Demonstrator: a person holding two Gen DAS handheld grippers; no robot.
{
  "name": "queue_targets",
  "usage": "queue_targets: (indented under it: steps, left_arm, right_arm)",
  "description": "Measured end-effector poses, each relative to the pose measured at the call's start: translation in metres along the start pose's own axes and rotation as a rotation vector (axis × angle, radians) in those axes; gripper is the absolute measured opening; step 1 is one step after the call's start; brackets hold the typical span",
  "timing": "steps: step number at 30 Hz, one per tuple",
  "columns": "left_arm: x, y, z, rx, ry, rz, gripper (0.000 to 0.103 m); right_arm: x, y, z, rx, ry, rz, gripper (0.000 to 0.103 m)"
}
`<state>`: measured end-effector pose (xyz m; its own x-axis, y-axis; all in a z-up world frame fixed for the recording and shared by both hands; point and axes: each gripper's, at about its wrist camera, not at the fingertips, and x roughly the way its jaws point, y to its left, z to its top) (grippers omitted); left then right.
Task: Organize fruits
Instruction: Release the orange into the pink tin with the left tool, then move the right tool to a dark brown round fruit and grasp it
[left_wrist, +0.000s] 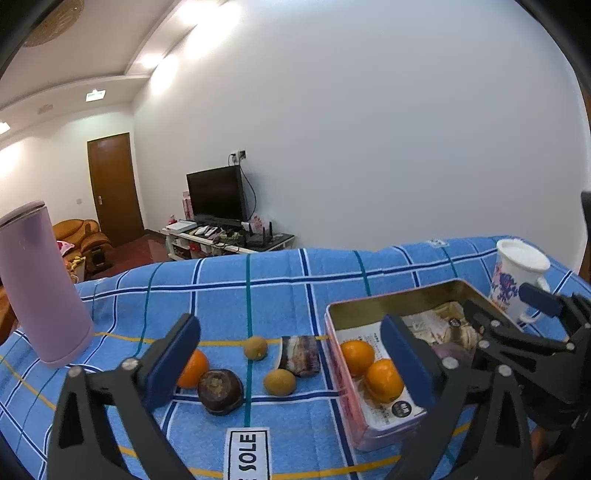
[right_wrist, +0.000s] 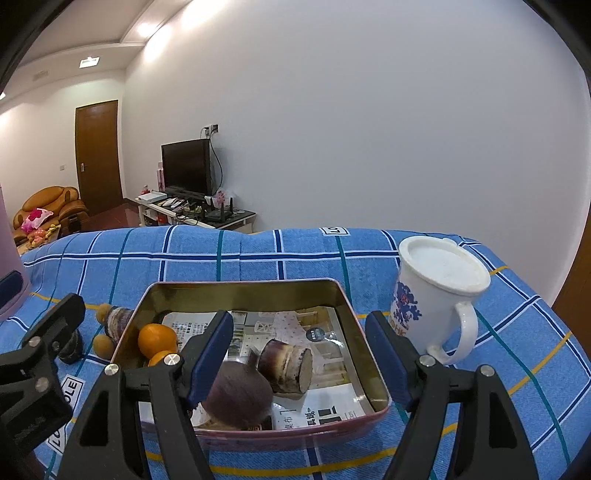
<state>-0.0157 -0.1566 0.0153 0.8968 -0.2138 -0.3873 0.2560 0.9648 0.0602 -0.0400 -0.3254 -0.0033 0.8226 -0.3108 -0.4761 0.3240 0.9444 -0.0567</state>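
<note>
Left wrist view alone shows the loose fruit on the blue cloth (left_wrist: 280, 295): an orange (left_wrist: 194, 369), a dark mangosteen (left_wrist: 220, 391) and two brown longans (left_wrist: 255, 347). Right wrist view alone shows inside the tin (right_wrist: 347, 321): a purple fruit (right_wrist: 240, 395) beside a cane chunk (right_wrist: 286, 365), two oranges (right_wrist: 157, 338) at its left. Left gripper (left_wrist: 291, 365) is spread wide and holds nothing, above the loose fruit; right gripper (right_wrist: 299, 362) is also spread and empty over the tin.

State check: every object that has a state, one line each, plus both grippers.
Tin box: open, no lid on, partly filled with fruit.
White mug: upright, lid on.
Purple tumbler: upright, capped.
Left gripper: open, holding nothing, over the loose fruit.
Right gripper: open, holding nothing, over the tin box.
TV: screen dark.
Door: shut.
</note>
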Motion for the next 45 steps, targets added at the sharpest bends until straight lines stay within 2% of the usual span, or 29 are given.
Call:
queue_targets:
  steps: [9, 17, 23, 28, 39, 45]
  left_arm:
    - [-0.004, 0.015, -0.003, -0.032, -0.005, 0.003, 0.102]
    - [-0.006, 0.04, -0.012, -0.056, -0.004, 0.092, 0.102]
    - [-0.016, 0.052, -0.019, -0.007, -0.036, 0.139, 0.102]
    - [-0.017, 0.066, -0.027, 0.029, -0.023, 0.167, 0.102]
    - [-0.019, 0.132, -0.041, 0.049, 0.029, 0.215, 0.102]
    - [-0.015, 0.164, -0.044, 0.03, 0.054, 0.247, 0.103]
  right_arm:
    - [0.001, 0.001, -0.002, 0.001, -0.009, -0.014, 0.075]
    - [-0.001, 0.003, -0.005, 0.004, -0.044, -0.032, 0.075]
    - [-0.007, 0.01, -0.008, -0.007, -0.06, -0.043, 0.075]
    - [-0.008, 0.015, -0.009, -0.007, -0.056, -0.043, 0.075]
    - [-0.018, 0.028, -0.015, 0.014, -0.029, -0.017, 0.075]
    - [-0.029, 0.054, -0.017, -0.034, -0.036, 0.026, 0.075]
